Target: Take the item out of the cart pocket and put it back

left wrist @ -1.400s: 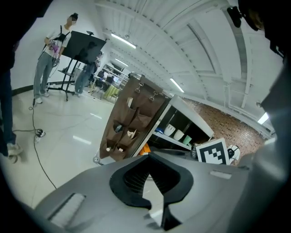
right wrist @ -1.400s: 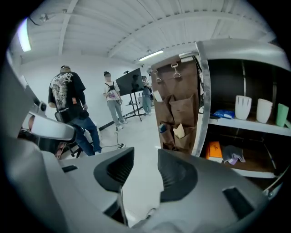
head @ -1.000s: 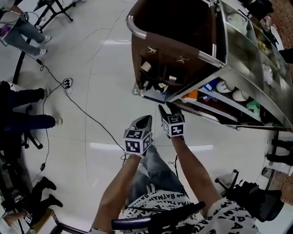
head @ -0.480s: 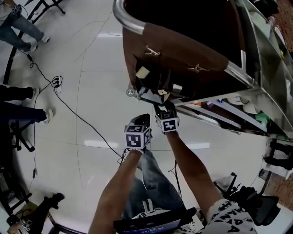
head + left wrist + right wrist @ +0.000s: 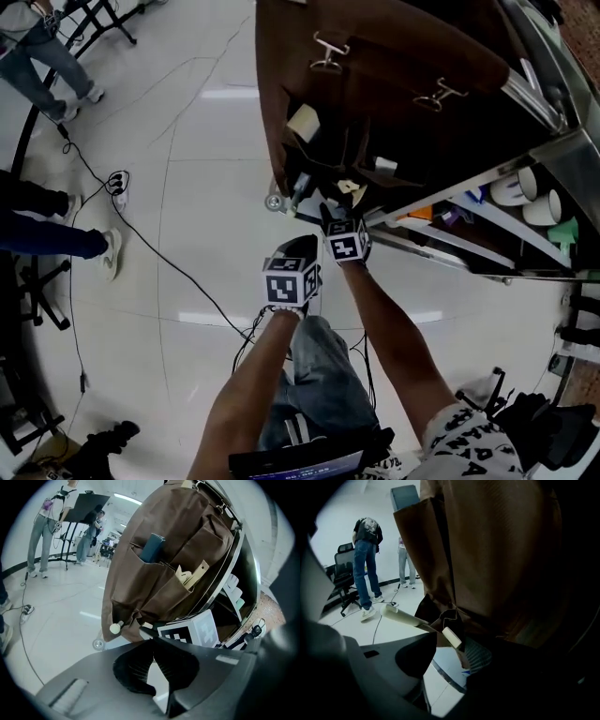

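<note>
A brown fabric organizer (image 5: 375, 84) with several pockets hangs on the cart's end. My right gripper (image 5: 337, 214) reaches into its lowest pocket. In the right gripper view its jaws stand a little apart, and the flat white end of a small item (image 5: 452, 638) lies between the tips (image 5: 450, 649). A long cream-handled stick (image 5: 401, 616) juts out of the same pocket to the left. My left gripper (image 5: 298, 251) hangs just below and left of the right one, shut on nothing (image 5: 152, 641). A blue box (image 5: 152, 548) and wooden pieces (image 5: 192, 576) sit in higher pockets.
The steel cart (image 5: 525, 202) holds cups and bottles on its shelves at the right. A caster wheel (image 5: 274, 202) stands under the organizer. A cable (image 5: 169, 234) runs over the white floor. People stand at the left (image 5: 47, 234). An office chair (image 5: 344, 576) stands behind.
The cart's organizer has come closer and larger in the head view. My right gripper has pushed forward into the lowest pocket, and the left gripper has followed a little.
</note>
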`<state>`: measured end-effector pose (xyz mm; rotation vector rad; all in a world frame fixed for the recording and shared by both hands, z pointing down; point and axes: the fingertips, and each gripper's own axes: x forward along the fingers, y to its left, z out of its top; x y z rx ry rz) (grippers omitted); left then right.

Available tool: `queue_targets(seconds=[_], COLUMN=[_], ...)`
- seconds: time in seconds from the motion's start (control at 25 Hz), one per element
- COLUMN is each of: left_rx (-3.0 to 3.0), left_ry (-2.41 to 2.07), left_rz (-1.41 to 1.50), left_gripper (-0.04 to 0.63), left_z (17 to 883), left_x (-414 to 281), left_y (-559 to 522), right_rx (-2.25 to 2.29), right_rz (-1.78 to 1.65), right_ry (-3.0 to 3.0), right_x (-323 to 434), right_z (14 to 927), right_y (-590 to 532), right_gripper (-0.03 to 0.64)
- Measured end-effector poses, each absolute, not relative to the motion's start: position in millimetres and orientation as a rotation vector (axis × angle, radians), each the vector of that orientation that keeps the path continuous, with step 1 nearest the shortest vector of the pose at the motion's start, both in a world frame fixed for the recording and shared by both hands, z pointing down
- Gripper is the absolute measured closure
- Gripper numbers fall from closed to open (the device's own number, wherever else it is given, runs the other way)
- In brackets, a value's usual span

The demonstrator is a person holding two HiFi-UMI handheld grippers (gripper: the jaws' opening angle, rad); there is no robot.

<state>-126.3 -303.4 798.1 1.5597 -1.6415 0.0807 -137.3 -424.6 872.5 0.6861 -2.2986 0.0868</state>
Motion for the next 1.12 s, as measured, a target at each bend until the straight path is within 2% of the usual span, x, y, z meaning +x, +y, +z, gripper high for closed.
queue_targets(seconds=[0.04, 0.08, 0.32, 0.64, 1.12], left_rx=[1.568, 1.573, 1.571, 1.582, 1.611], left_ry=[-1.647, -1.651, -1.658, -1.661, -1.742], left_rz=[0.070, 0.061, 0.045, 0.064, 0.021], left_gripper=[0.595, 0.595, 0.595, 0.595, 0.595], left_z=[801, 803, 803, 742, 581], left_x=[-127, -128, -127, -112, -68], left_y=[-304, -303, -295, -276, -166], right_rx=[0.690, 0.690, 0.657, 0.665, 0.691], right_rz=[0.064, 0.039, -0.168, -0.235, -0.090], right_ry=[-2.305, -2.313, -2.300, -2.339, -2.369], right_x=[-138, -139, -138, -123, -63], right_z=[873, 872, 858, 774, 599], right_y=[-427, -428, -423, -393, -276], right_gripper=[0.430, 0.482, 0.552, 0.557, 0.558])
